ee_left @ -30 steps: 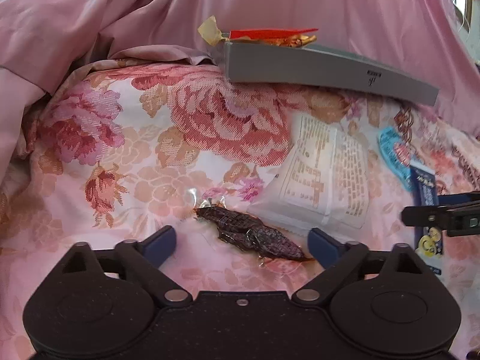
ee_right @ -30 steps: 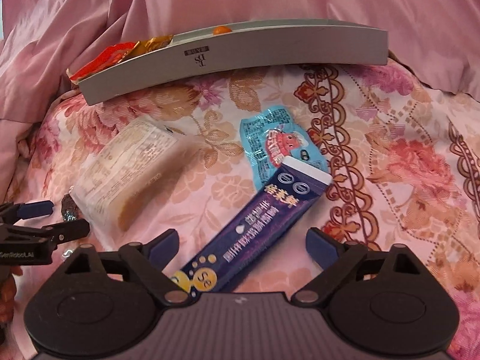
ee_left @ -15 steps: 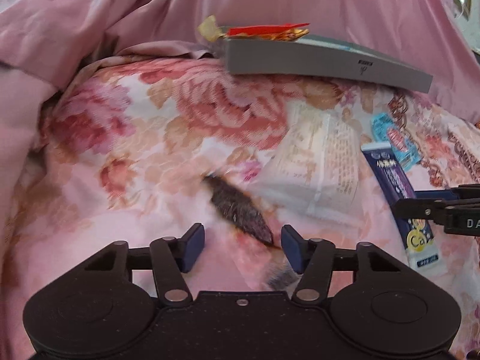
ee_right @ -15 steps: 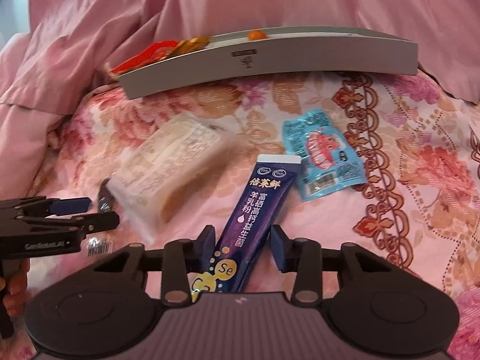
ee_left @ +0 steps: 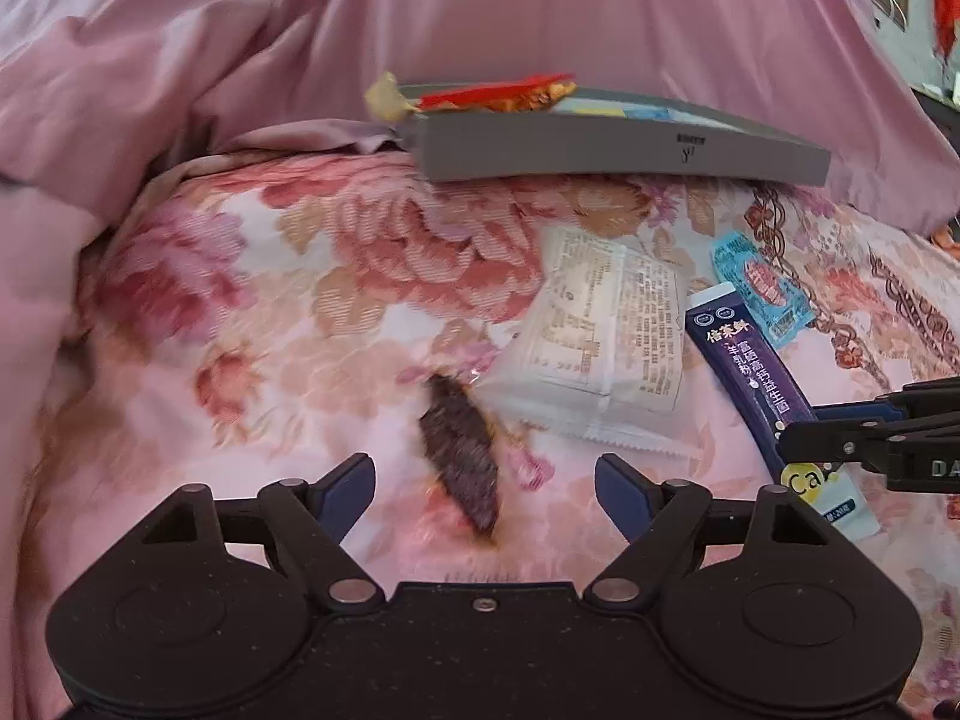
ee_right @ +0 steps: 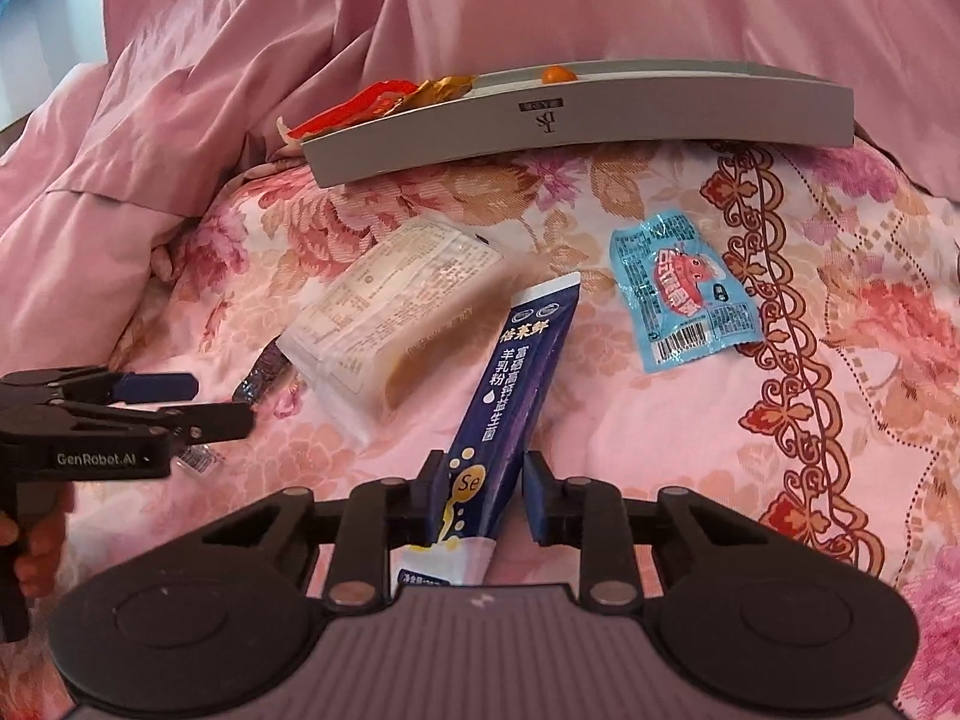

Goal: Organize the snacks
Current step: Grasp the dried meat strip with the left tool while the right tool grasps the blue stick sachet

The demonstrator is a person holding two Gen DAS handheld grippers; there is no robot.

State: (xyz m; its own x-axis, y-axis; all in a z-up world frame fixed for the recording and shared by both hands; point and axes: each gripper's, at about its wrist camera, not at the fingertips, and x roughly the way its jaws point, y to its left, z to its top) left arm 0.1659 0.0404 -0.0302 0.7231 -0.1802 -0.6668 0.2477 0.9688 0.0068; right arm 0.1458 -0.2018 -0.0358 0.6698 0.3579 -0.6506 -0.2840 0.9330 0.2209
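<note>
Since a second earlier, the purple stick sachet [ee_right: 516,384] had been swung from a slant to nearly lengthwise between the jaws of the right gripper [ee_right: 477,495], and the dark snack strip [ee_left: 462,450] had been turned from lying across to lying end-on before the left gripper [ee_left: 486,480].

Right jaws were closing: the left pad was seen against the sachet's edge, while a sliver of gap was left at the right pad, so a firm pinch was not yet shown. Left jaws were opening, wide apart, with the dark strip between them but untouched.

All loose snacks were lying on the floral bedspread [ee_left: 252,312]: white packet [ee_right: 396,324] beside the sachet, blue packet [ee_right: 678,294] just right of it. The grey tray [ee_right: 600,120] was set further back, with red and gold wrappers [ee_right: 384,102] already in it.

Risks judged:
- Sachet caught only near its lower end; it could droop or pivot when lifted, or slide out of the pads.
- Soft bedding could give under the jaws and be pinched with the wrapper.
- The strip's clear, slick wrapper could slip from the left pads.

Hard to make out:
- Left view blurred; the wrapper's outline was barely seen.
- Sachet's bottom end hidden behind the gripper body.
- Most of the tray's interior was hidden by its wall.
</note>
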